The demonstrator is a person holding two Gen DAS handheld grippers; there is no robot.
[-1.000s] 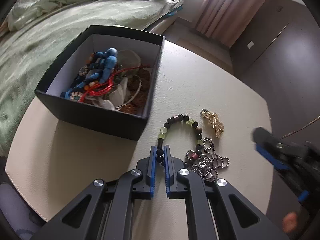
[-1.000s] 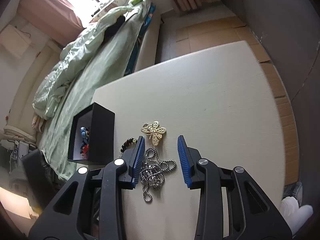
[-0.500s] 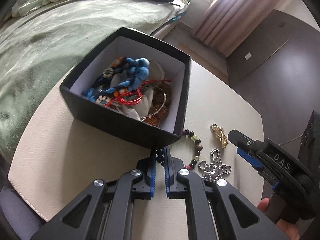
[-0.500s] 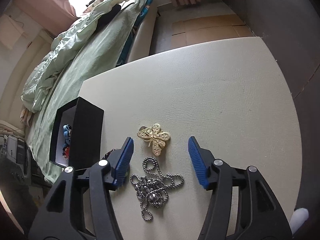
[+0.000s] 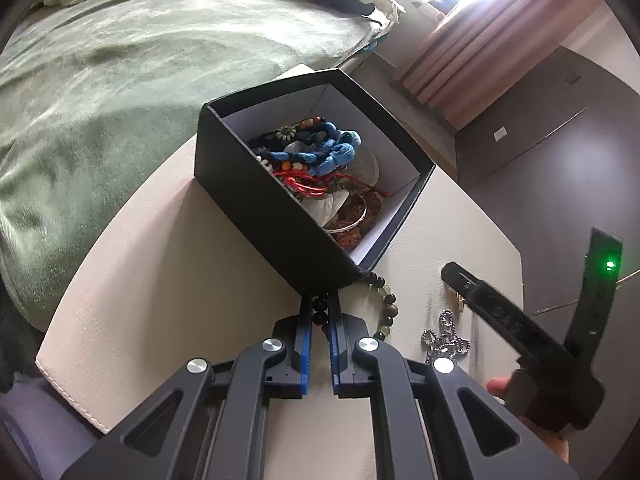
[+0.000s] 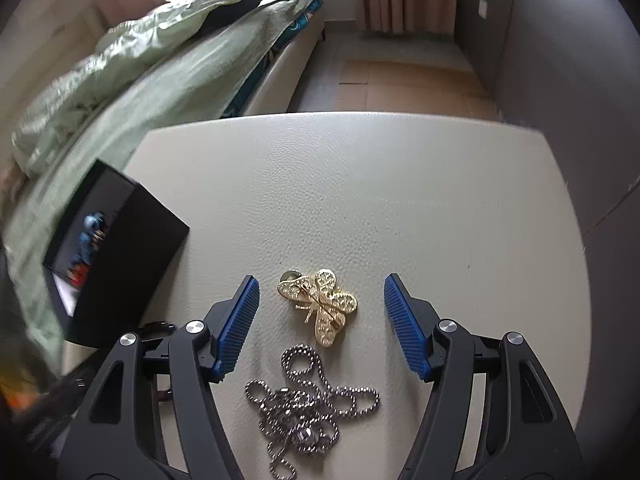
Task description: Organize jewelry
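Observation:
My left gripper point(image 5: 320, 312) is shut on a beaded bracelet point(image 5: 386, 312) of dark and green beads, held just in front of the near corner of the black jewelry box point(image 5: 280, 208), which holds several pieces. My right gripper point(image 6: 320, 312) is wide open, its jaws on either side of a gold butterfly brooch point(image 6: 320, 306) on the table. A silver ball chain point(image 6: 308, 408) lies just below the brooch. The right gripper point(image 5: 500, 320) also shows in the left wrist view, above the chain point(image 5: 444, 340).
The beige table point(image 6: 360, 184) stands beside a bed with a green blanket point(image 5: 100, 80). The box point(image 6: 116, 256) sits at the table's left edge. A dark wall point(image 6: 560, 60) is on the right. Curtains point(image 5: 480, 48) hang at the back.
My left gripper has lifted the bracelet off the table and moved left toward the box. My right gripper has opened wider and moved forward around the brooch.

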